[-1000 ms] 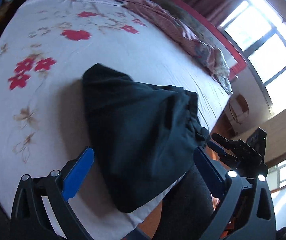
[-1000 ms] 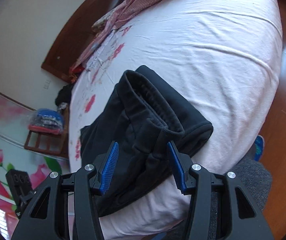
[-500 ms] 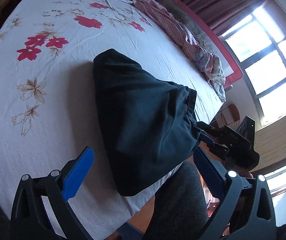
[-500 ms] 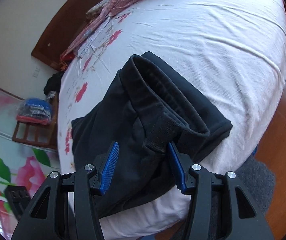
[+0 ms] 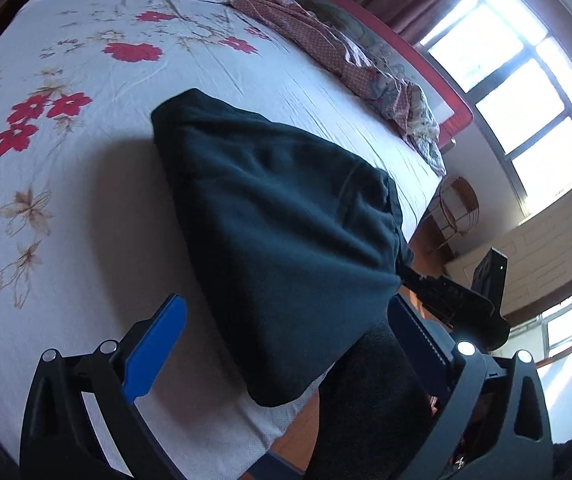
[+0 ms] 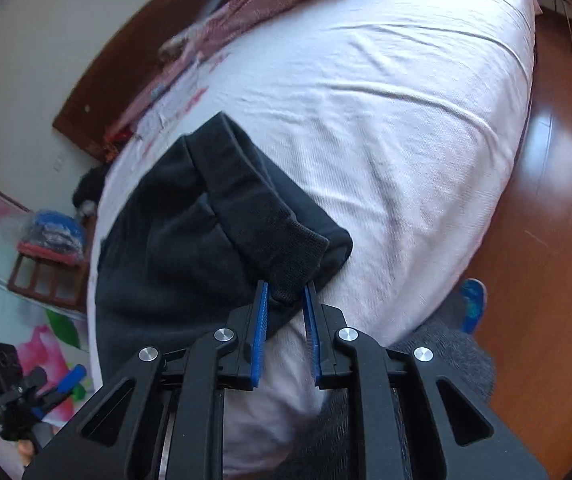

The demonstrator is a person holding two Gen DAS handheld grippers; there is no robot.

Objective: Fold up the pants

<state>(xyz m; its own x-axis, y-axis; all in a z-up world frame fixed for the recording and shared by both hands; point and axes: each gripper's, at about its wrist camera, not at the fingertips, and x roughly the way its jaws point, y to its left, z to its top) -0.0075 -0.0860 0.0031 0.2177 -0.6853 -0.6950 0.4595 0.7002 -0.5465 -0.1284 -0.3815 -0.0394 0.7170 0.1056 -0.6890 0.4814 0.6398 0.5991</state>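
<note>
Right gripper [image 6: 284,294] is clamped on the black pants' [image 6: 189,240] ribbed waistband corner [image 6: 286,264]; left gripper [image 5: 286,336], jaws apart, straddles the opposite corner.

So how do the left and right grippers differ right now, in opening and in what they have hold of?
The left gripper has its jaws spread wide, while the right gripper has its jaws drawn in narrow; they have just been closing. The left grips nothing, with the near corner of the black pants lying loose between its pads; the right pinches the ribbed waistband corner. Both have blue pads and point at the same pants on the bed.
</note>
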